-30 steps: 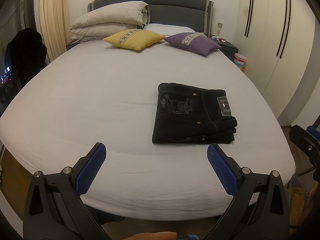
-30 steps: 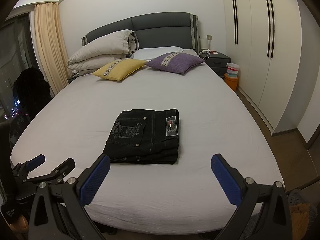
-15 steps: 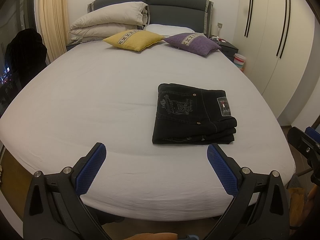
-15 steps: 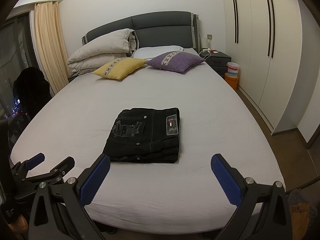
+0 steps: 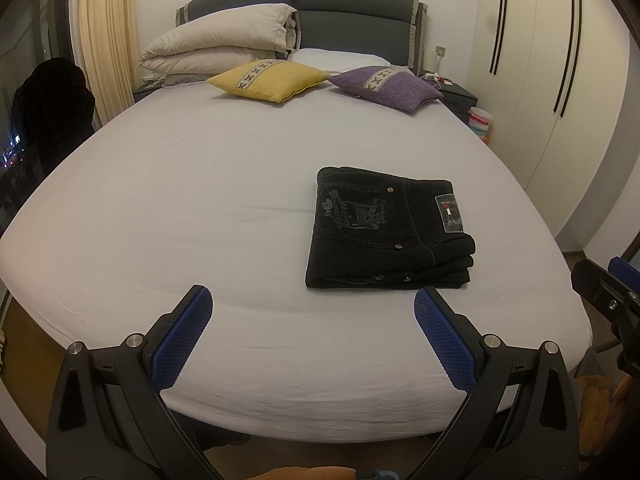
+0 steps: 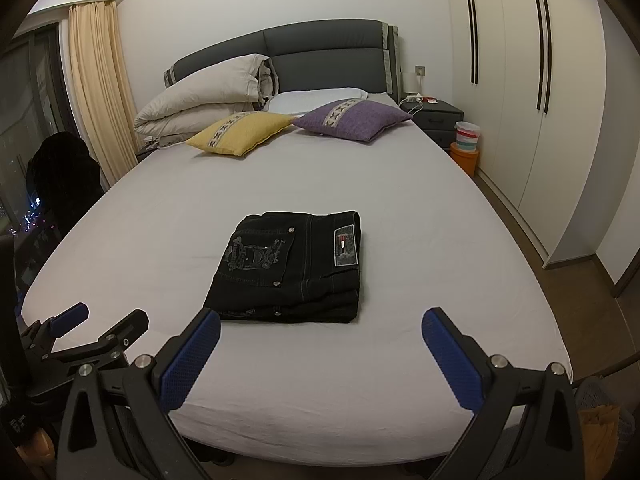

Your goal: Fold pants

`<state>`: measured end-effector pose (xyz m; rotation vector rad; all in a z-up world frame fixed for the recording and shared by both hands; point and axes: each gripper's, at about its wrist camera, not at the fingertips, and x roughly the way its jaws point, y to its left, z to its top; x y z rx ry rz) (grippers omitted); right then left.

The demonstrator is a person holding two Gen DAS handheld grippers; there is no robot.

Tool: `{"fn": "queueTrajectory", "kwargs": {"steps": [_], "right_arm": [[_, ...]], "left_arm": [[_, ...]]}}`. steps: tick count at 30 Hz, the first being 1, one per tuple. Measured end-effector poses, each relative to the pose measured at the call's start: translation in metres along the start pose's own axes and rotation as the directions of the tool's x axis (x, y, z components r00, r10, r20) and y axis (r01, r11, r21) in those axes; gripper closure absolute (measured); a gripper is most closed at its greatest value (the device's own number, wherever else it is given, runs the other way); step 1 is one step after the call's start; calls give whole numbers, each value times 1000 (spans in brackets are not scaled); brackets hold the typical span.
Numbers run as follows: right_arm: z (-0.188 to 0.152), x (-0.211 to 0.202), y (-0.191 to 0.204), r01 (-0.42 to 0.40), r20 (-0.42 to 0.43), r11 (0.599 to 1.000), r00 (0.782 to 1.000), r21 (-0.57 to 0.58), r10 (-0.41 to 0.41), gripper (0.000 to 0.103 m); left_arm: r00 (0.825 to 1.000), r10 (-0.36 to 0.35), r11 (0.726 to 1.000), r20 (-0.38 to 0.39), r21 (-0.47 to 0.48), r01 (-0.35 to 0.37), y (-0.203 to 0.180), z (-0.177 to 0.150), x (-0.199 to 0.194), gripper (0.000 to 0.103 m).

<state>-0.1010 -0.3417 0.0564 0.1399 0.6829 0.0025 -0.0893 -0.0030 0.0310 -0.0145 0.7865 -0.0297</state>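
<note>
Pants are seen fully folded nr bed's foot edge; both tools are held released, nothing gripped. Task looks done.

- Pants: black denim, matt, pale stitching, small metal rivets, a sewn patch.
- Sheet: smooth white cloth, faintly creased.
- Left gripper and right gripper: matt black plastic, blue dimpled pads, shiny metal bolts.
- Headboard: grey upholstery, matt.
- Wardrobe: smooth, white.
</note>
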Motion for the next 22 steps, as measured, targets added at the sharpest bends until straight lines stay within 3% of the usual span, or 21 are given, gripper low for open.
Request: {"fn": "queueTrajectory", "kwargs": {"steps": [22], "right_arm": [[-14, 1, -4, -7, -26, 1000, 1000, 3, 8, 0]], "left_arm": [[1000, 11, 1000, 24, 1, -11, -1, 0, -2, 0]]}}
